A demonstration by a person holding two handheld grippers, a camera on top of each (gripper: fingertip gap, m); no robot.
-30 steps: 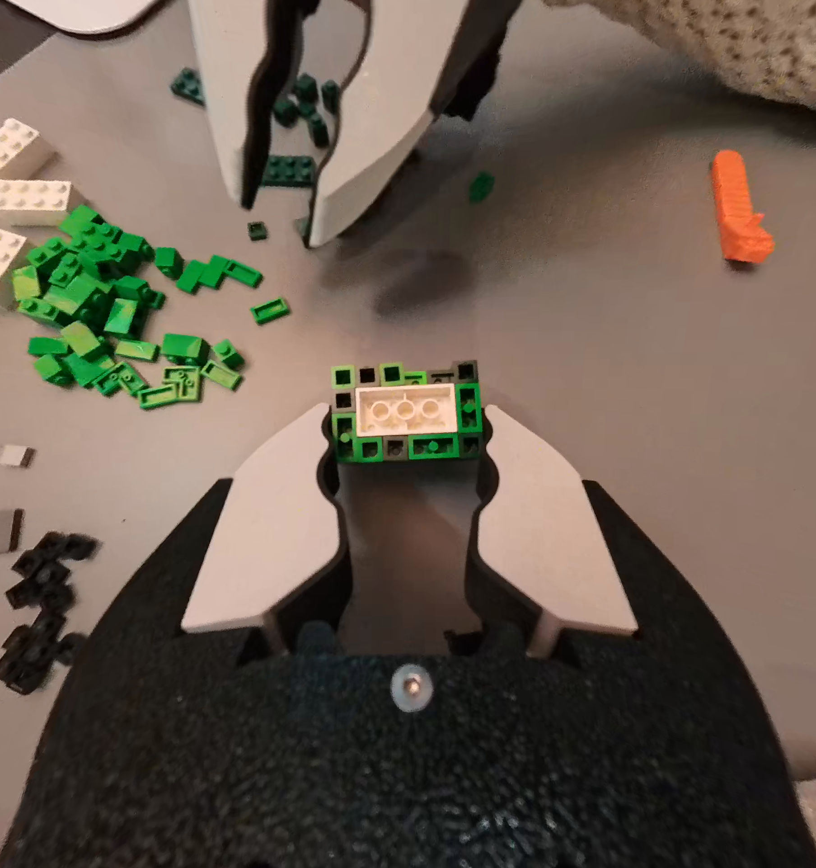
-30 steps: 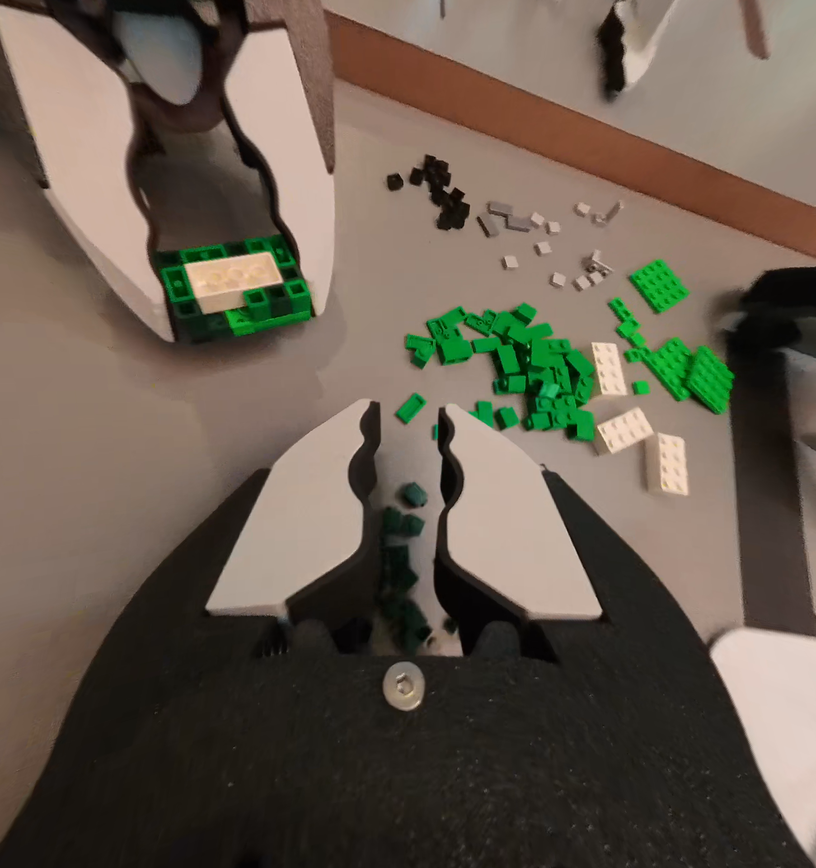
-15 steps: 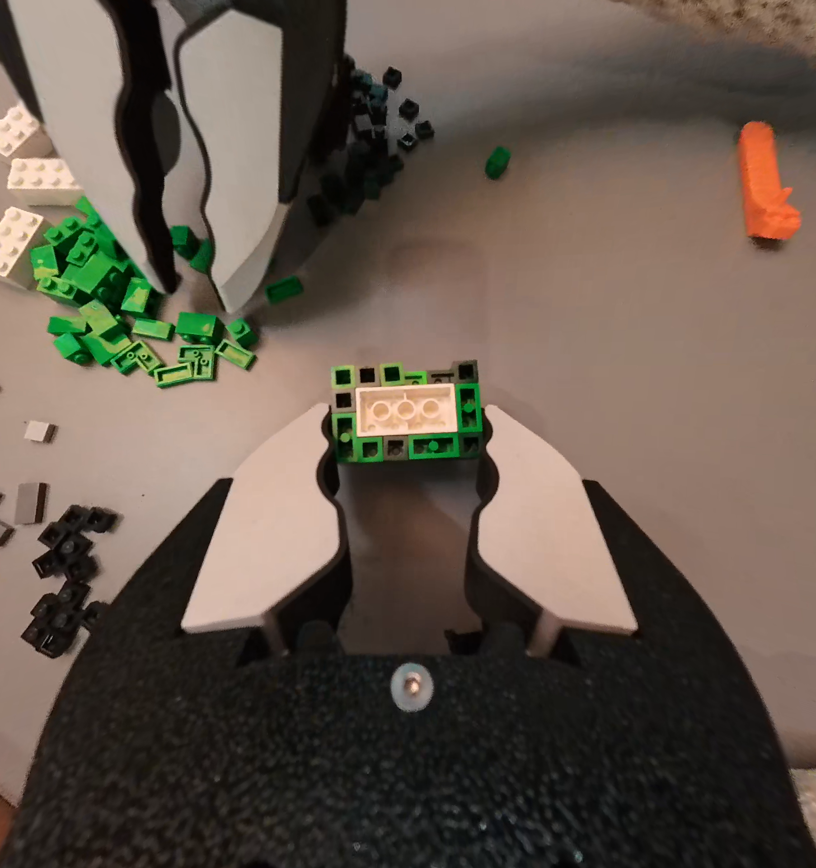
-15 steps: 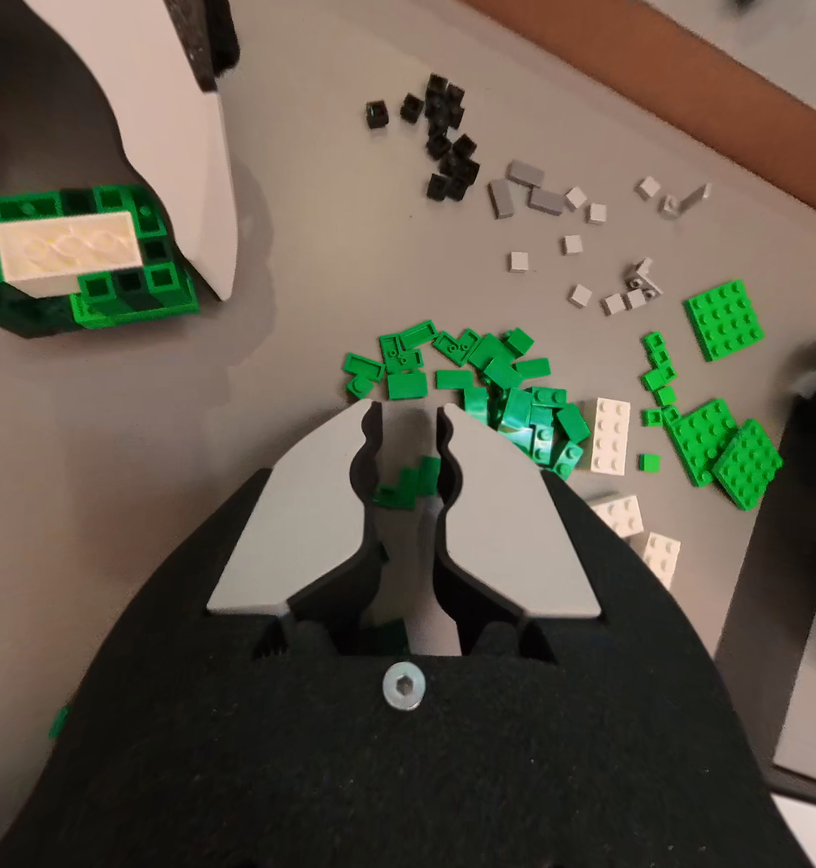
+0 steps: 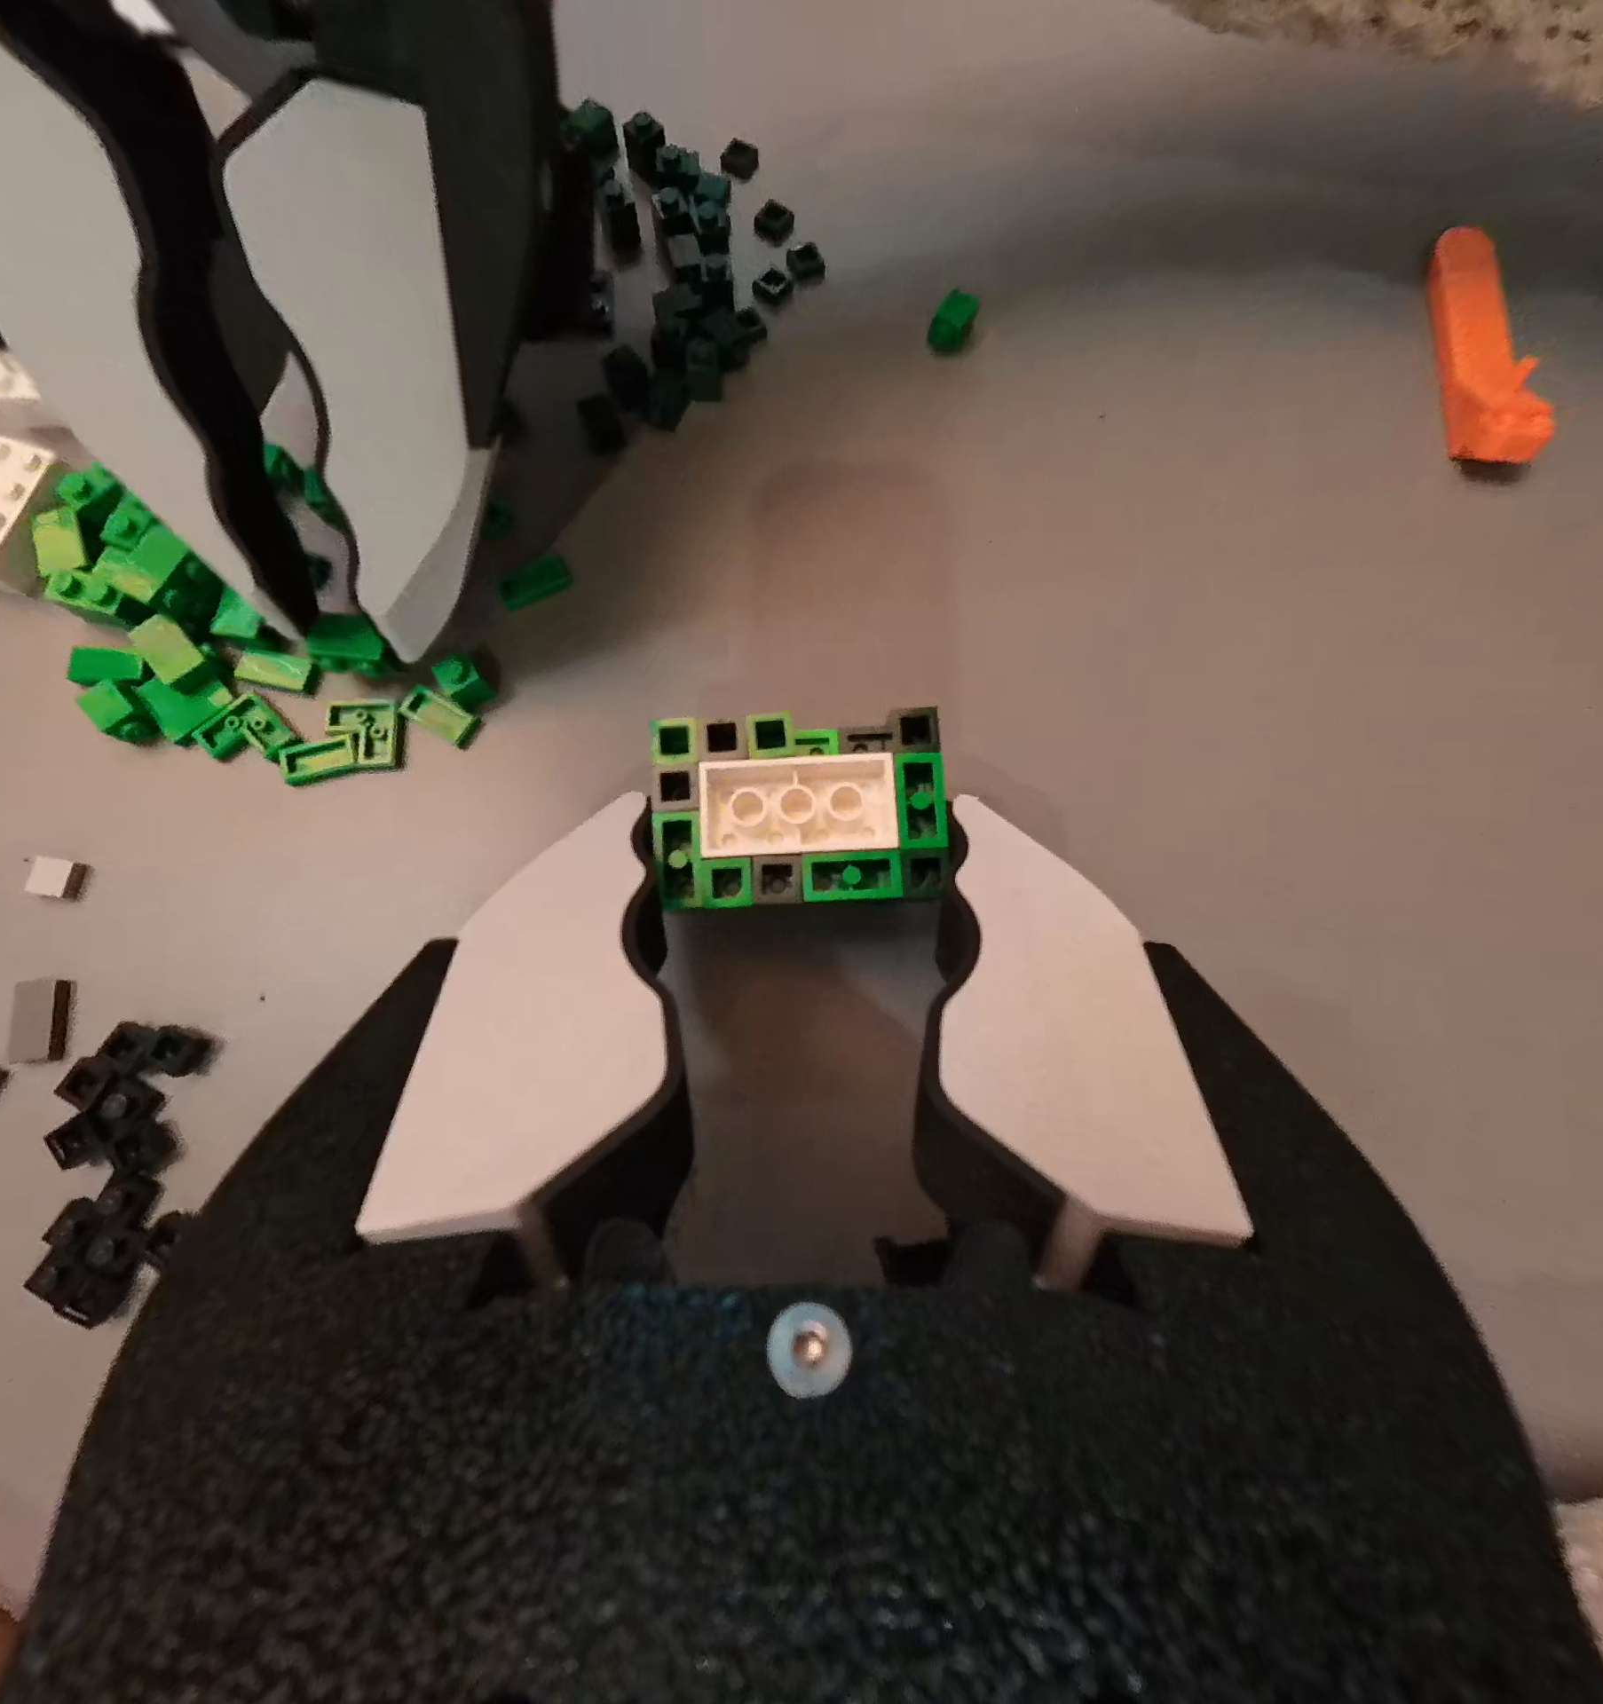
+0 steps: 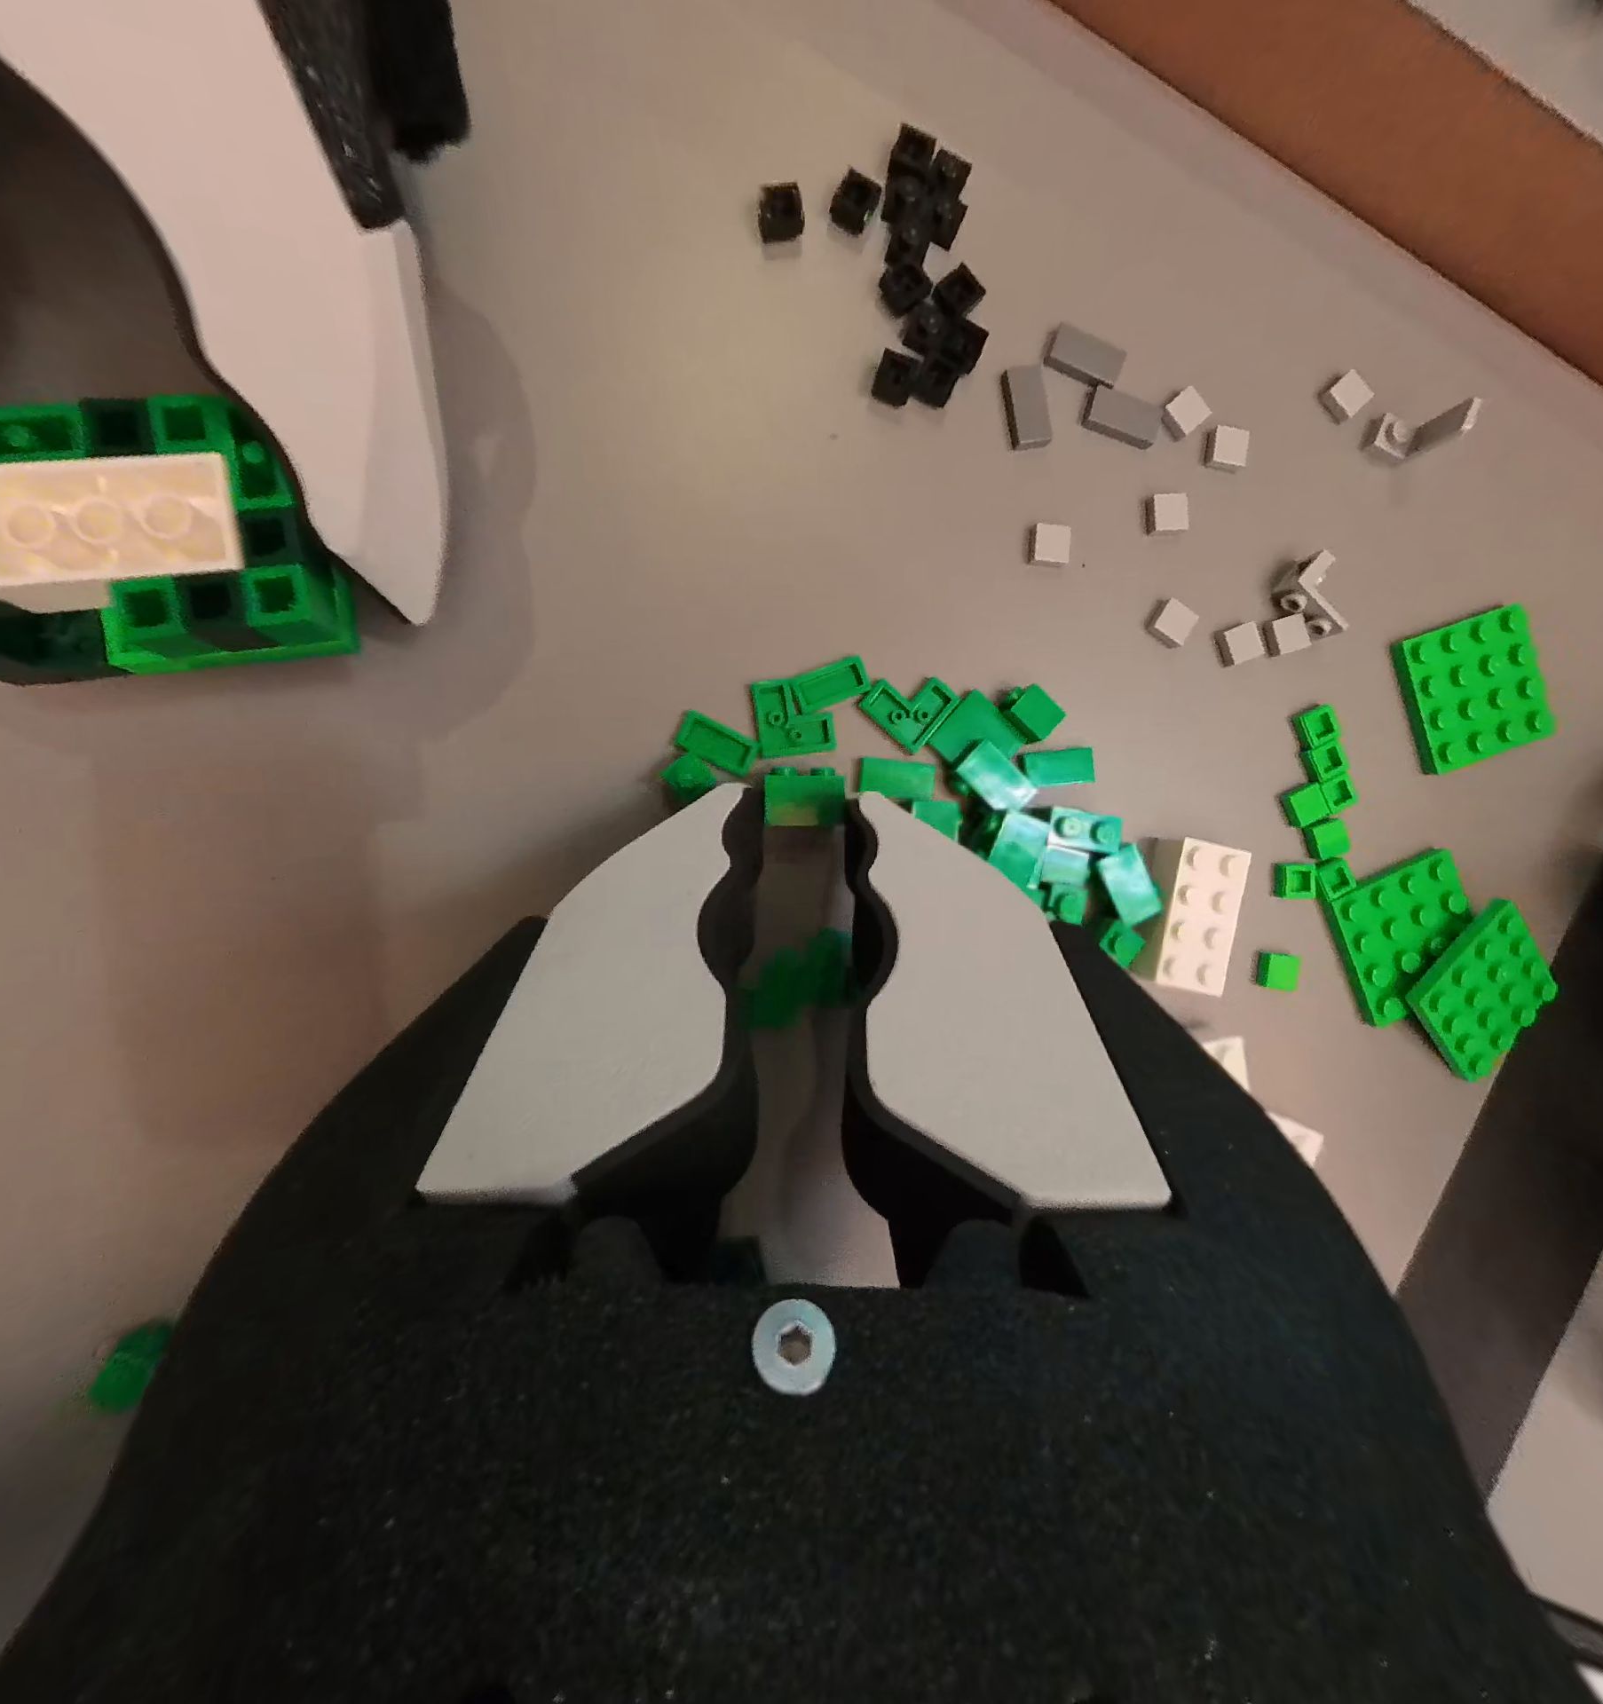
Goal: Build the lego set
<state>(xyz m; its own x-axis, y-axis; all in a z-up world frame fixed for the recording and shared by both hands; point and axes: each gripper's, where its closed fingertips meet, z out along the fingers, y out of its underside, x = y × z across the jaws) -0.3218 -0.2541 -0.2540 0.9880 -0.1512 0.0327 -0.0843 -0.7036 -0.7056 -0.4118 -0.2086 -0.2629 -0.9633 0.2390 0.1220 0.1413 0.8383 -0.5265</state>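
My left gripper (image 5: 798, 834) is shut on the partly built block (image 5: 798, 802), a white brick ringed by green and black bricks, underside facing me, held above the grey table (image 5: 1194, 692). The block also shows at the left of the right wrist view (image 6: 97, 526). My right gripper (image 6: 803, 793) is down at the near edge of the bright green brick pile (image 6: 991, 793). Its narrow jaws are closed on a small green brick (image 6: 805, 791) that lies on the table. The right gripper also shows in the left wrist view (image 5: 355, 636), at the upper left.
An orange brick separator (image 5: 1480, 360) lies far right. Dark green small bricks (image 5: 687, 277), black pieces (image 6: 927, 277), grey tiles (image 6: 1102, 406), green plates (image 6: 1471, 692) and white bricks (image 6: 1199, 913) are scattered around. The brown table edge (image 6: 1333, 184) runs behind them. Between my left fingertips and the orange brick separator (image 5: 1480, 360) there is roughly 20 centimeters.
My right gripper moved from the dark green bricks to the bright green pile, came down and narrowed around a small green brick. My left gripper kept holding the block.
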